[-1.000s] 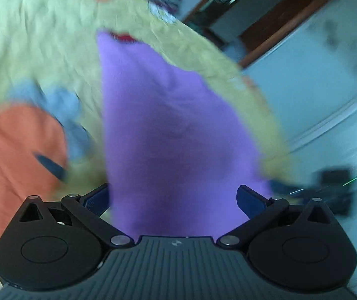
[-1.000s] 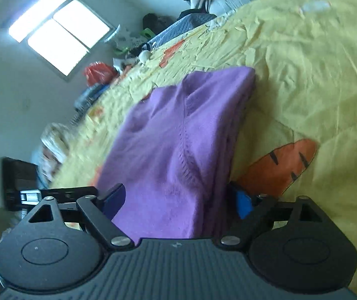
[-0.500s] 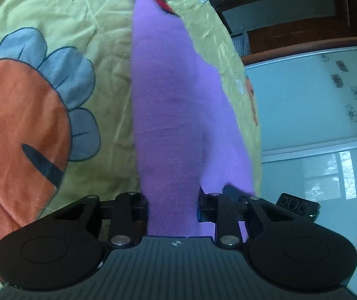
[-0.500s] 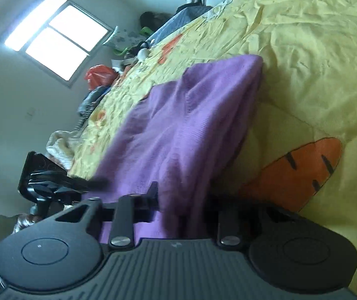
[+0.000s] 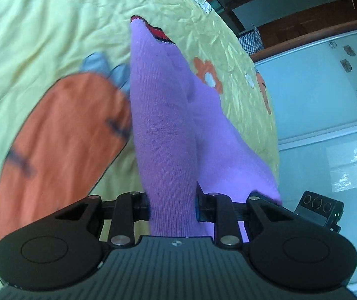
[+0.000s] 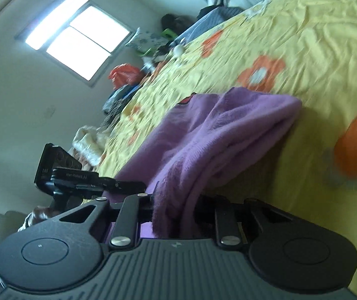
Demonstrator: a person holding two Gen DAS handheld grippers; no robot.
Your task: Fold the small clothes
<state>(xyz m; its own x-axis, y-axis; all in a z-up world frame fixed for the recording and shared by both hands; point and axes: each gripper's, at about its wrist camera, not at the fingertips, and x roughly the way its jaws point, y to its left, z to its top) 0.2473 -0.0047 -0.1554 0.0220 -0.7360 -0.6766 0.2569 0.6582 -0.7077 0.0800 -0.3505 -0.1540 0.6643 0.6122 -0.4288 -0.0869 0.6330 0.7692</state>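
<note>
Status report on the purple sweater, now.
Left tool and right tool have just closed, each clamped on the purple sweater. Sweater's near end lifted off the yellow bedsheet. Nothing in the way.

The sweater (image 5: 163,130) lay on the bed sheet (image 5: 41,25) and ran from the bottom middle of my left picture up to the top middle. Its near end sat between the fingers of my left gripper (image 5: 172,203). In my right picture, my right gripper (image 6: 176,215) pinched another bunch at the bottom middle. The window (image 6: 76,35) was upper left.
</note>
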